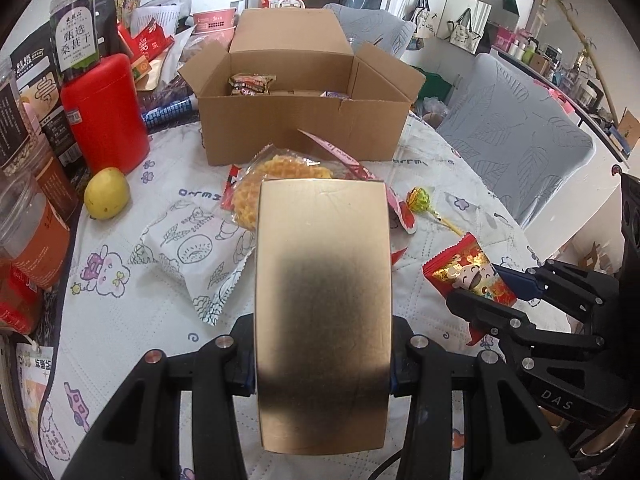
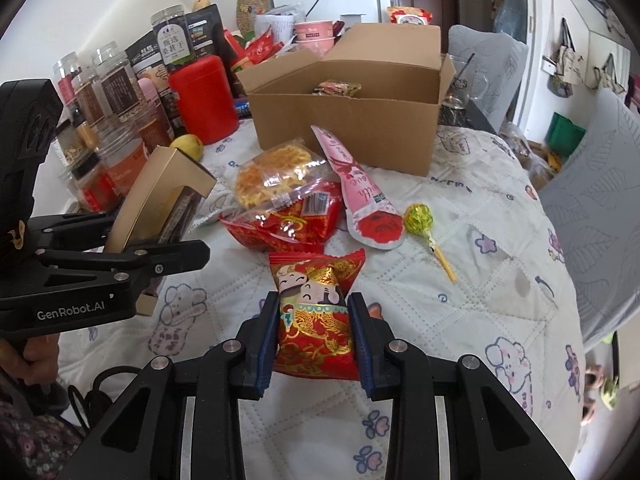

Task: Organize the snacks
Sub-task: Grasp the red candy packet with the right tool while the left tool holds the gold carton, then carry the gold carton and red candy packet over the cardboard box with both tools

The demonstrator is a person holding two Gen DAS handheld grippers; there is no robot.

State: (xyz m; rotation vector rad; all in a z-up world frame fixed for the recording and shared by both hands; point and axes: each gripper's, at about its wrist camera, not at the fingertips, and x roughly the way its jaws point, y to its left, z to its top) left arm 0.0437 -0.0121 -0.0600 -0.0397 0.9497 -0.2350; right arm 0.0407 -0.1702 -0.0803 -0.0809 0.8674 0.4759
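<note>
1. Two snacks are held at once. The left gripper [image 1: 322, 364] has its jaws clamped on the sides of a gold box [image 1: 322, 300], and the right gripper [image 2: 314, 340] has its jaws pressed against both sides of a red foil packet [image 2: 316, 312].

2. The gold box stands lengthwise between the left jaws, its long axis running straight forward from them. It is tilted nose-down, as the right wrist view shows from the side.

3. The red foil packet also runs forward out of the right jaws, its crimped far end sticking out past the fingertips.

4. The relation that matters: the open cardboard box [image 1: 304, 120] lies dead ahead of both pairs of jaws, beyond the loose snacks. From the left jaws it sits straight ahead; from the right jaws, ahead and slightly left. Neither hand looks clearly nearer.

5. Between the jaws and the cardboard box lie a waffle snack bag [image 2: 276, 176], a pink cone-shaped pouch [image 2: 360, 192] and a lollipop [image 2: 420, 220], all well clear of either grip.

6. Both grippers point forward and downward, side by side, the left one just beside the right. A hand [image 2: 28, 356] grips the left gripper's handle.

7. My judgement: each load must travel forward over the near wall of the cardboard box before release.
</note>
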